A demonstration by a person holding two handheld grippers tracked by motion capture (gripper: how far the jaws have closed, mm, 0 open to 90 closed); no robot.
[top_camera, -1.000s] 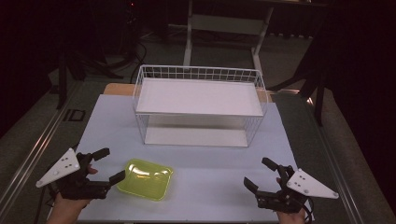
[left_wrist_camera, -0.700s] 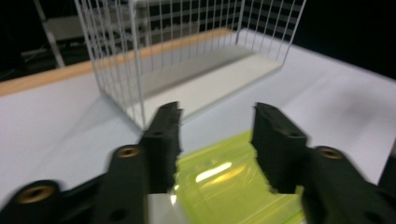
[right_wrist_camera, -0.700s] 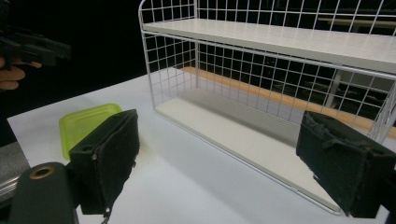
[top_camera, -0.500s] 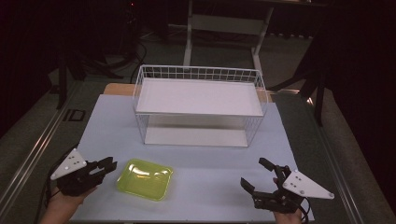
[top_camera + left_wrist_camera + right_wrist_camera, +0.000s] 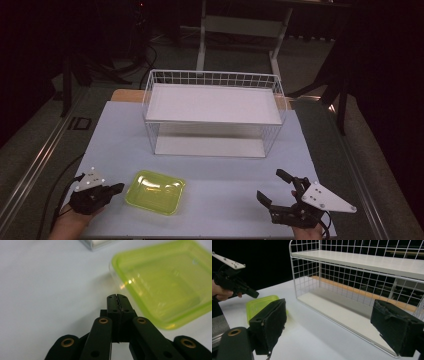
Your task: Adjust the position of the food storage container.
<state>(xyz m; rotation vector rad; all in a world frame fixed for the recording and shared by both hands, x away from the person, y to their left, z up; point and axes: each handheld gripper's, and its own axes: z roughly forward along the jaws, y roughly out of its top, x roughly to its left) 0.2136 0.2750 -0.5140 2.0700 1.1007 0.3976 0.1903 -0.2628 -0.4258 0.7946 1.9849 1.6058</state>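
Observation:
A translucent yellow-green container (image 5: 155, 191) lies open side up on the white table (image 5: 115, 135), near the front left. My left gripper (image 5: 118, 188) sits just left of it with its jaws pressed together on nothing; its tips (image 5: 117, 298) stop a little short of the container's (image 5: 165, 285) rim. At the front right my right gripper (image 5: 270, 184) stands wide open and empty, low over the table. Its view looks between its pads (image 5: 337, 327) toward the container (image 5: 260, 305) and the left gripper (image 5: 253, 293).
A white wire rack (image 5: 212, 79) with an upper shelf and a lower shelf stands at the middle back of the table; it appears close by as a rack (image 5: 307, 270) in the right gripper view. Bare table lies between the two grippers. Dark floor surrounds the table.
My left gripper has gone from open to shut and has drawn back and down a little, beside the container. The right gripper has barely shifted. The container has not moved.

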